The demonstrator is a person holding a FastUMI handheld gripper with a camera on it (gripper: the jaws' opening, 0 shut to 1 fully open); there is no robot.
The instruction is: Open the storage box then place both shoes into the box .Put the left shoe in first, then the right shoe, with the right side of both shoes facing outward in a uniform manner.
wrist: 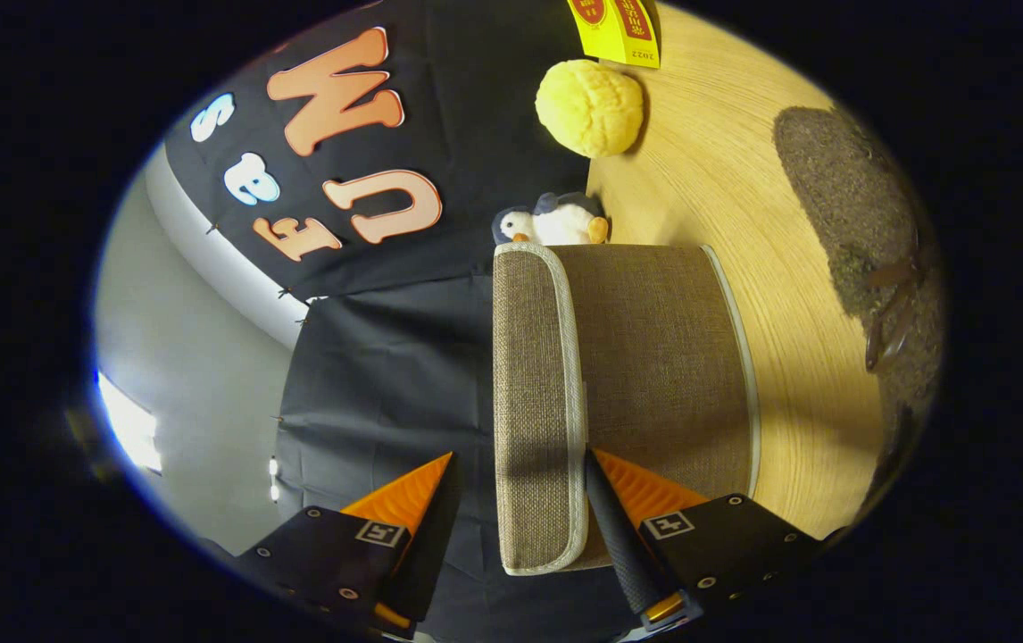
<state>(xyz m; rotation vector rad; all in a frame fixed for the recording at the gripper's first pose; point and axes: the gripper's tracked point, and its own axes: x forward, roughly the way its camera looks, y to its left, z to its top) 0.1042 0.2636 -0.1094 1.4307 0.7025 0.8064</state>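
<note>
The fingers (519, 482) are spread wide, one on each side of the storage box (627, 393) lid's piped rim, not pressing it. Behind the box on the tabletop (797, 375) sit a penguin toy (556, 221), a yellow bun-shaped toy (590, 107) and a yellow carton (614, 27) marked "2012". A brown shoe (869, 241) lies toward the tabletop's edge.

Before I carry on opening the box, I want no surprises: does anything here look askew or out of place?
Nothing looks damaged or spilled. The storage box stands on the wooden table with its lid between the open gripper fingers. A penguin toy and yellow ball sit beyond it; a shoe lies beside it.
</note>
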